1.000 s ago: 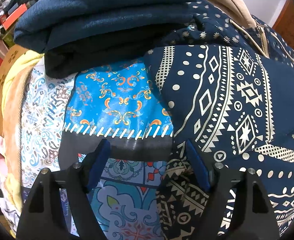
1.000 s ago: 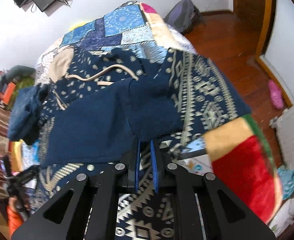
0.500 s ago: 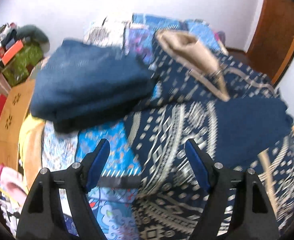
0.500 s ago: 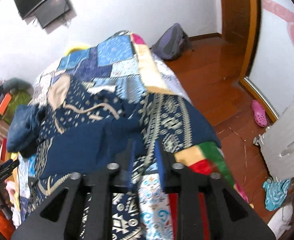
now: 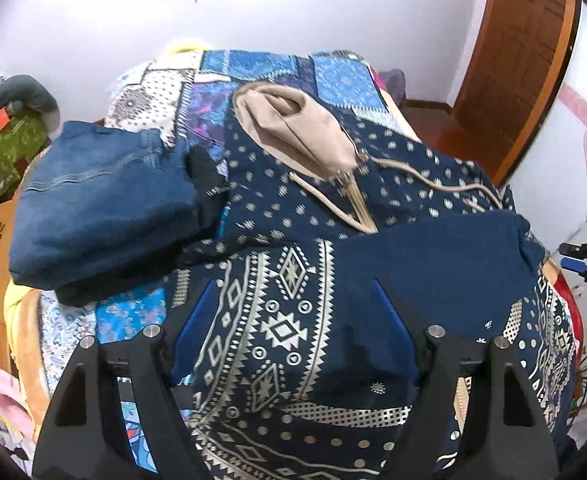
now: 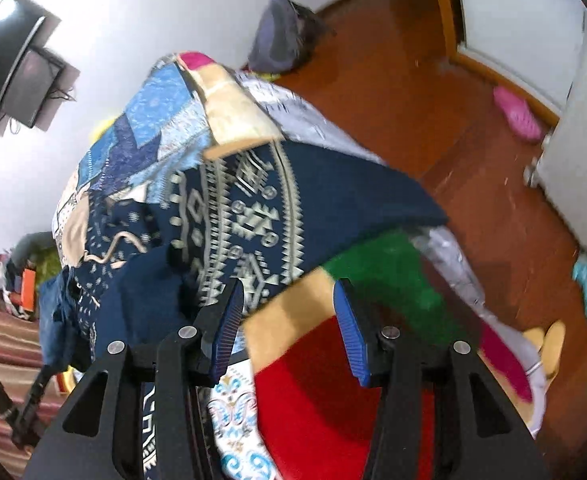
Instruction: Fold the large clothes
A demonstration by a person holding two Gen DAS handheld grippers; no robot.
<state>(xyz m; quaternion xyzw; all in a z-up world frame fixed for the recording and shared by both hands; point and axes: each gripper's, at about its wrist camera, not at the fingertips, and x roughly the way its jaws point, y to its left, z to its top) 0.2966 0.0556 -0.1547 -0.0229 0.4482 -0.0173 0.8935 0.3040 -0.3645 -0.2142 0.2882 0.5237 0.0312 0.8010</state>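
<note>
A navy hoodie with a cream geometric pattern [image 5: 293, 240] lies spread on the patchwork bed, its beige hood [image 5: 293, 120] toward the far wall and a sleeve folded across its body [image 5: 445, 264]. It also shows in the right wrist view [image 6: 253, 208]. My left gripper [image 5: 293, 320] is open and empty just above the hoodie's lower body. My right gripper [image 6: 289, 328] is open and empty over the bed's right edge, beside the hoodie's side.
A folded stack of blue jeans and dark clothes [image 5: 105, 208] lies left of the hoodie. The patchwork bedspread [image 6: 165, 120] covers the bed. Wooden floor [image 6: 473, 200], a pink slipper [image 6: 517, 112], a grey bag [image 6: 285, 36] and a door [image 5: 525, 60] are to the right.
My right gripper has opened and let go of the hoodie sleeve, then swung right over the bed edge. My left gripper has risen and tilted up, staying open.
</note>
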